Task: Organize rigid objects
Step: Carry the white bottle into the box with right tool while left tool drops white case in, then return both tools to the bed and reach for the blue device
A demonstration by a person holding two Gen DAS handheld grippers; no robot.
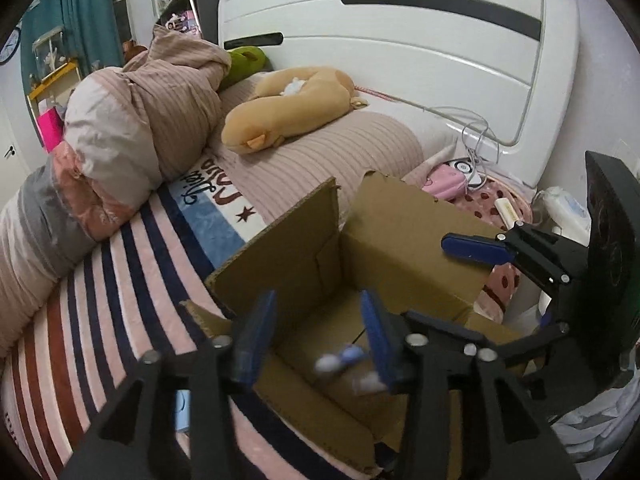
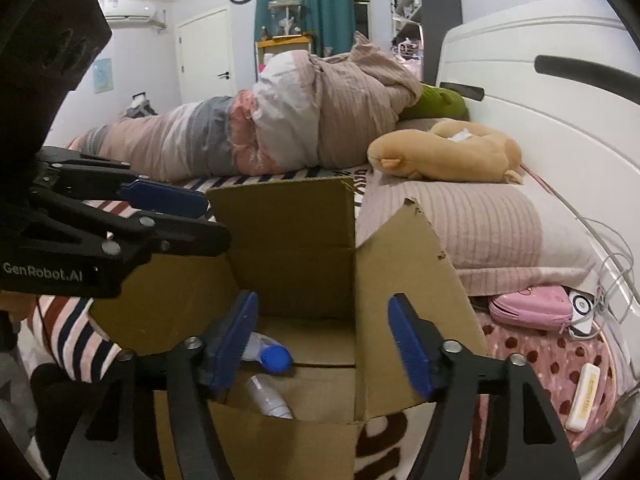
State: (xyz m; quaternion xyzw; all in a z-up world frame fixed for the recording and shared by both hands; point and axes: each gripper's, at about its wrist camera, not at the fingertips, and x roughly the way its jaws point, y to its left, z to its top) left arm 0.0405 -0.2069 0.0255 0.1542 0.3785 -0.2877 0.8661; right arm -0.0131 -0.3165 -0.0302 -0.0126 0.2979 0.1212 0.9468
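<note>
An open cardboard box [image 1: 396, 236] [image 2: 296, 232] stands on the bed. Inside lie a white bottle with a blue cap [image 2: 270, 354] and a second white bottle [image 2: 268, 398]; both show blurred in the left wrist view [image 1: 340, 358]. My left gripper [image 1: 320, 332] is open and empty over the box's near edge. My right gripper [image 2: 324, 344] is open and empty above the box opening. Each gripper shows in the other's view: the right one [image 1: 472, 246], the left one [image 2: 168, 200].
A cream bar-shaped object [image 2: 584, 396] [image 1: 506, 210] and a pink case [image 2: 530, 306] [image 1: 444, 182] lie on the dotted pink blanket right of the box. A tan plush [image 2: 444, 152], rolled quilt [image 1: 132, 128], pillow [image 2: 472, 224], cables and white headboard [image 1: 400, 52] lie beyond.
</note>
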